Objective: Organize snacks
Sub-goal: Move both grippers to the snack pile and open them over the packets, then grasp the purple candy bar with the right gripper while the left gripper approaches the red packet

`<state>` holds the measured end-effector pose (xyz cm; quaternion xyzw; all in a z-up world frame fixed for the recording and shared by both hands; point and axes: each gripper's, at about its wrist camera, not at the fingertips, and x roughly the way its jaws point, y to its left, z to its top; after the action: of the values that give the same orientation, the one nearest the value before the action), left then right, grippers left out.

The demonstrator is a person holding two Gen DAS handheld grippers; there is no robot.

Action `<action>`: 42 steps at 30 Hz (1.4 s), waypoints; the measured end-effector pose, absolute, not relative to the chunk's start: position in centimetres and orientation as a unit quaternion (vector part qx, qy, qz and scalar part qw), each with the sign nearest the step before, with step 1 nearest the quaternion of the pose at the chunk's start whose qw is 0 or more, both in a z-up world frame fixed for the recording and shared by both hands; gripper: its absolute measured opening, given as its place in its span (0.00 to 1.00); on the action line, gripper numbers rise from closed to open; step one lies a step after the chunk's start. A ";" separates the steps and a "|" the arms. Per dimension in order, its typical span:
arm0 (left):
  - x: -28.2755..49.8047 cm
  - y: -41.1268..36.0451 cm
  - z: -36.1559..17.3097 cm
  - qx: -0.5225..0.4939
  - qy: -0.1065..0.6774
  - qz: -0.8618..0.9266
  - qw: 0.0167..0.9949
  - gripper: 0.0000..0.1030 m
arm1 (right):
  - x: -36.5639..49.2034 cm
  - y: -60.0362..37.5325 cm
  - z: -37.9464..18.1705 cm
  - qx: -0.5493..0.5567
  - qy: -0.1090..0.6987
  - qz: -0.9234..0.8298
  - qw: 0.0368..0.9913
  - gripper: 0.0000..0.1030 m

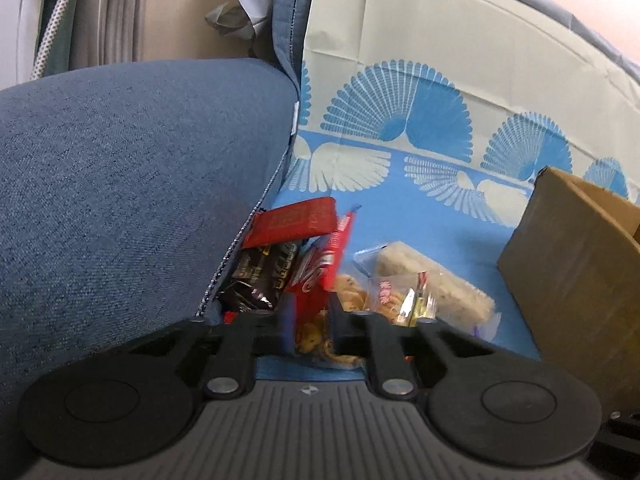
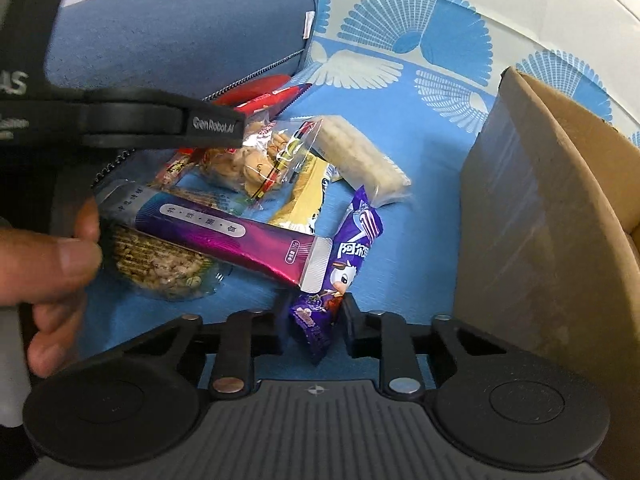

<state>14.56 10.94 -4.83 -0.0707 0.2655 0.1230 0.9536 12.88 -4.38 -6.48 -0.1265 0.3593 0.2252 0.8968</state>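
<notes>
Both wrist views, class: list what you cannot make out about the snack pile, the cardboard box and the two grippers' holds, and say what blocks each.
- Cardboard box contents: both views, its near wall hides the inside; right edge crops it.
- Red packets, left wrist view: motion blur smears their print.
- Left gripper hold: which packet, if any, it pinches is unclear in the clutter.
- Purple packet, right wrist view: the right gripper covers its lower end.
- Blue cushion hides snacks behind its edge.
</notes>
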 end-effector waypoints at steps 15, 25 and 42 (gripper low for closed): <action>7.5 10.4 -0.1 -0.125 0.227 0.078 0.963 0.00 | 8.9 -4.9 -4.4 -0.139 0.339 0.229 0.902 0.16; 0.0 9.9 2.0 -0.197 0.242 -0.024 0.950 0.00 | 4.0 -5.7 -3.3 -0.184 0.314 0.256 0.896 0.16; 1.4 9.9 -1.0 -0.202 0.385 0.025 0.900 0.33 | 1.5 -7.4 -5.2 -0.132 0.346 0.266 0.890 0.36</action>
<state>1.41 9.87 -1.05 -0.2023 0.3845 0.0249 0.9003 1.51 -7.37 -5.16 -0.1320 0.3457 0.2664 0.8900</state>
